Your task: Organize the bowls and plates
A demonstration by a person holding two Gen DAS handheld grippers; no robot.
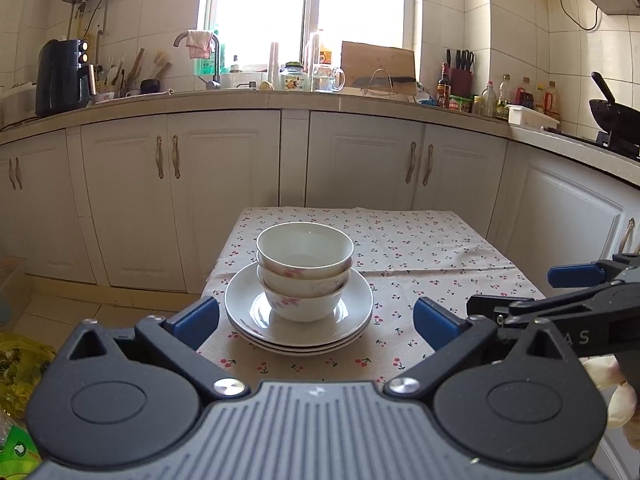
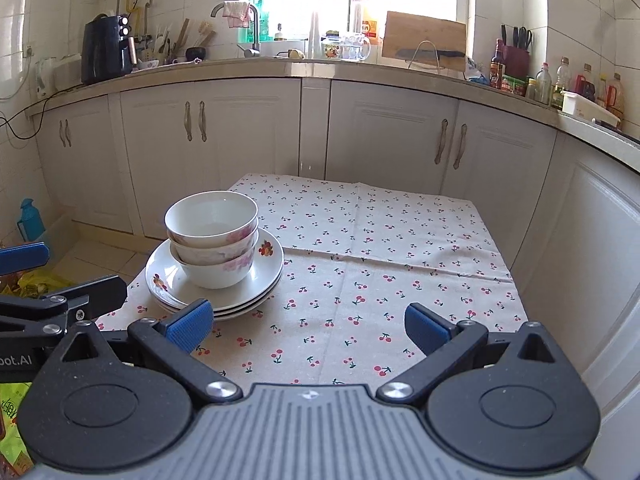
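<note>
So the dishes are all in one pile: three bowls (image 1: 305,270) nested mouth-up, sitting in the middle of a stack of plates (image 1: 299,320) that lie flat on the table (image 1: 432,256) with the cherry-print cloth. The whole pile runs straight up and down and doesn't look tilted. In the left wrist view it's dead centre, lower middle of the frame; in the right wrist view it's off to the left of centre, near the table's left edge.

The left tool (image 1: 316,318) is spread wide with nothing between its blue pads, hanging just in front of the plates' near rim. The right tool (image 2: 307,326) is spread wide too, empty, over bare cloth at the lower centre of its frame, with the plates beside its left pad. Both tools sit side by side; each pokes into the edge of the other's view.
</note>
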